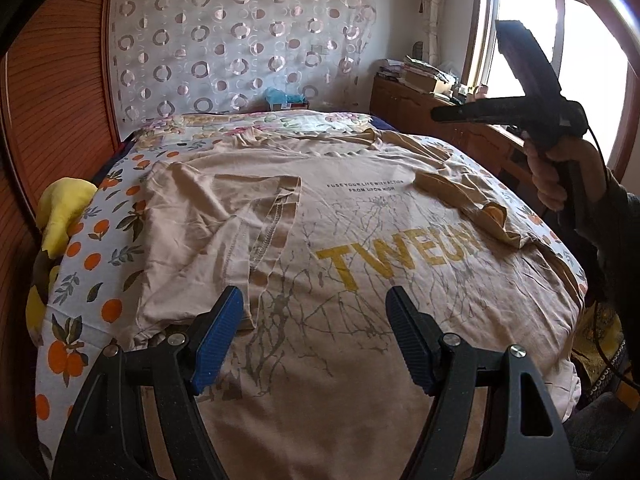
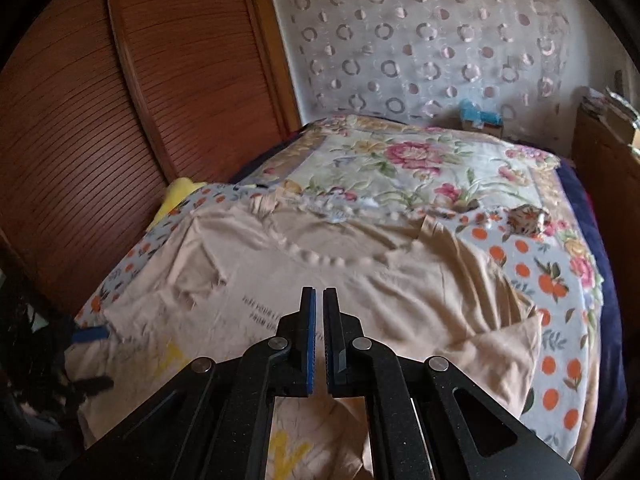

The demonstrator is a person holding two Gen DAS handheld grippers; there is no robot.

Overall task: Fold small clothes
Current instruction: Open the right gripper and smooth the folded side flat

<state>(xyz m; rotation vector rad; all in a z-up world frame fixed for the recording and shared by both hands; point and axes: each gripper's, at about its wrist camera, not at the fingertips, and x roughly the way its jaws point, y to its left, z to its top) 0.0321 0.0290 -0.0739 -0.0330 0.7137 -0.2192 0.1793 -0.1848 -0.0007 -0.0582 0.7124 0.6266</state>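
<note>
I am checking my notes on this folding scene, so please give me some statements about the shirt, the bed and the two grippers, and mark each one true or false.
1. The beige printed T-shirt lies spread on the bed quilt with orange fruit print. True.
2. The left gripper has its jaws closed on the shirt. False: its jaws stand wide apart above the fabric and hold nothing.
3. The sleeve on the left is folded inward over the shirt body. True.
4. The right gripper holds a sleeve. False: its jaws are nearly together with nothing between them.
5. The shirt's big letters are blue. False: they are yellow.
</note>
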